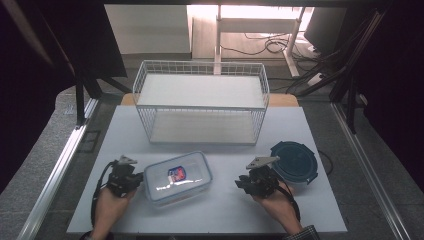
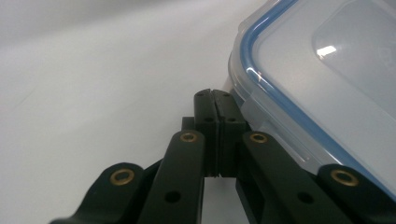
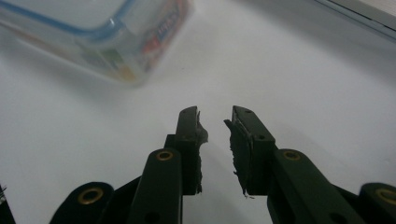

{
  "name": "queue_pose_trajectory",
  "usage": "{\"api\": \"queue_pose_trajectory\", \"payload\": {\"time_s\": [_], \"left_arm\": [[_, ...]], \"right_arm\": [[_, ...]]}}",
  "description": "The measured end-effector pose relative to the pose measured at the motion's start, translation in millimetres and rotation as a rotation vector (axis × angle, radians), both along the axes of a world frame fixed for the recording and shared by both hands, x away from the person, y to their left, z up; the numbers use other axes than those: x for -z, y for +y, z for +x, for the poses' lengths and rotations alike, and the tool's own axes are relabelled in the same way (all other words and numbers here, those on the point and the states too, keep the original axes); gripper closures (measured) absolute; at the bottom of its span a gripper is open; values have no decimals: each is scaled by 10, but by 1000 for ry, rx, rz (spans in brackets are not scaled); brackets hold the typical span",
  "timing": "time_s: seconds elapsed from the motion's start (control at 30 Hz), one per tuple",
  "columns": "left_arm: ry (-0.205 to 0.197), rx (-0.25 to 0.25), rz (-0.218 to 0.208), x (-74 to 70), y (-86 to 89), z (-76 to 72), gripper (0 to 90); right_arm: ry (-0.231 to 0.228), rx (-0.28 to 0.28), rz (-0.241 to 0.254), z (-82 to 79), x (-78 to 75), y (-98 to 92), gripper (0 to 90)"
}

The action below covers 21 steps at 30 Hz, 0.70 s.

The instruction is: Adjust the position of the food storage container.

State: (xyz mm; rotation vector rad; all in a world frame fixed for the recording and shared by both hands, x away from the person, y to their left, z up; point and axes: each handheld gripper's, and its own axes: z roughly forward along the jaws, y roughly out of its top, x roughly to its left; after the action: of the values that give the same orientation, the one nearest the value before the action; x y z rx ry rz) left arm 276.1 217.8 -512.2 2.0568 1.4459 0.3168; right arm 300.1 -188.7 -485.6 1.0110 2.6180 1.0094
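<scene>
Left gripper [image 2: 215, 95]: jaws pressed together, nothing between them, tips just beside the left end of the clear box [image 1: 177, 176] with the blue-sealed lid. Right gripper [image 3: 215, 116]: jaws a narrow gap apart, nothing between them, over bare white table [image 1: 225, 210]. Box lies at table centre-front, between the two grippers. Round dark lid [image 1: 295, 161] just beside the right gripper. Wire basket [image 1: 200, 102] behind the box.

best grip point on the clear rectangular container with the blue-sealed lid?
Probably the short end walls of the container, one gripper from each side. It lies flat with its lid on and looks too wide for one pair of jaws. The left gripper, jaws shut, sits at its left end; the right gripper is open, apart from it.
</scene>
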Motion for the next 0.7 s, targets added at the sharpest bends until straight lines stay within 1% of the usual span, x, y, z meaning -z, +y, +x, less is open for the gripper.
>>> {"api": "queue_pose_trajectory", "payload": {"time_s": [0.07, 0.1, 0.13, 0.17, 0.2, 0.23, 0.27, 0.33, 0.43, 0.53, 0.57, 0.6, 0.63, 0.67, 0.7], "left_arm": [[0, 27, 2, -6, -120, 82, 896], [1, 45, 10, -11, -181, 126, 895], [0, 60, 11, -12, -250, 179, 894], [2, 69, 9, -12, -283, 209, 894], [3, 73, -1, -7, -325, 246, 894], [5, 79, -8, -1, -354, 282, 894], [3, 80, -20, 10, -383, 315, 894], [1, 91, -46, 31, -432, 380, 894], [6, 107, -59, 44, -510, 452, 896], [6, 132, -68, 45, -609, 531, 897], [7, 142, -53, 40, -642, 567, 899], [5, 136, -55, 40, -664, 588, 899], [4, 137, -53, 39, -687, 625, 899], [5, 138, -52, 39, -698, 647, 900], [2, 140, -57, 45, -707, 674, 900]], "right_arm": [[3, 13, 3, 11, 18, -22, 722], [3, 21, 2, 14, 29, -30, 722], [9, 37, 3, 24, 64, -59, 702], [9, 37, 3, 24, 64, -59, 702], [9, 47, 4, 24, 75, -66, 688], [4, 62, 3, 27, 108, -81, 635], [4, 62, 3, 27, 108, -81, 635], [-4, 76, -7, 27, 133, -87, 608], [-5, 78, -14, 28, 145, -73, 593], [-7, 67, -16, 11, 137, -55, 603], [-12, 69, -26, 3, 132, -48, 620], [-22, 73, -44, -9, 127, -45, 628], [-21, 73, -44, -12, 127, -49, 653], [0, 77, -35, -20, 123, -62, 673], [0, 77, -35, -20, 123, -62, 673]]}}
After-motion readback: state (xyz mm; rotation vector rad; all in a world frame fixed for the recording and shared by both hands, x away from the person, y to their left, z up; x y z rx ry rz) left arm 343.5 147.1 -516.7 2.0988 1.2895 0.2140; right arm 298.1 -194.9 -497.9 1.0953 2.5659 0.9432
